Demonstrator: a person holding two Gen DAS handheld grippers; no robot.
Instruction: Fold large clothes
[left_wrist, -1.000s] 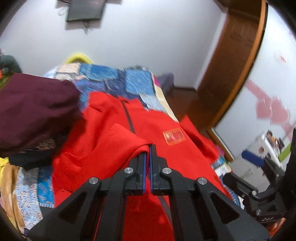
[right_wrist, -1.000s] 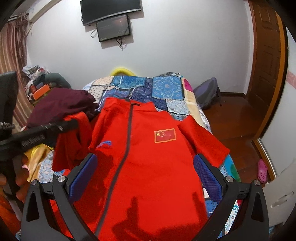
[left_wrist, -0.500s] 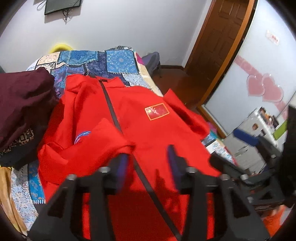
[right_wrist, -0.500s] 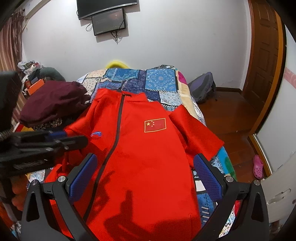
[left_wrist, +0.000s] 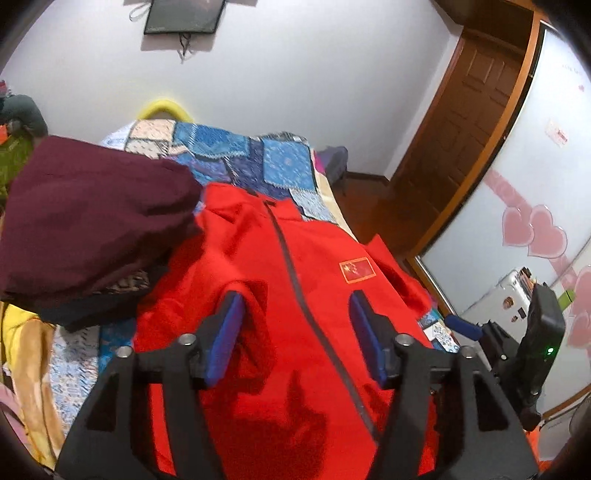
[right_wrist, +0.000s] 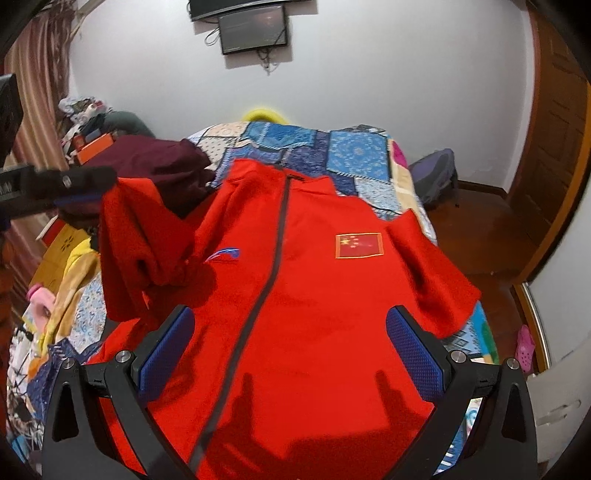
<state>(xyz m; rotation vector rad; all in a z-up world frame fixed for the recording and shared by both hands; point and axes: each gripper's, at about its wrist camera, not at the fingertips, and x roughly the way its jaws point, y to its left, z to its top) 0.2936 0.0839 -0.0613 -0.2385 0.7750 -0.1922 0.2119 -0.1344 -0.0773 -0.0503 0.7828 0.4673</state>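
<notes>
Left gripper (left_wrist: 295, 325) jaws just opening, nothing between; sleeve (right_wrist: 144, 236) released over jacket (right_wrist: 314, 295) zip. Right gripper (right_wrist: 291, 343) jaws apart, empty. Other sleeve next, probably.

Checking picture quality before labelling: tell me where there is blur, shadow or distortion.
Left wrist view: sharp, fisheye-bent door frame, dark shadow on the red jacket. Right wrist view: left gripper motion-blurred at the left edge, finger shadows on the jacket's hem, vignetted corners.

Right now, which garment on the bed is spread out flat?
The red zip jacket with the flag patch; the maroon garment beside it is bunched in a heap.
</notes>
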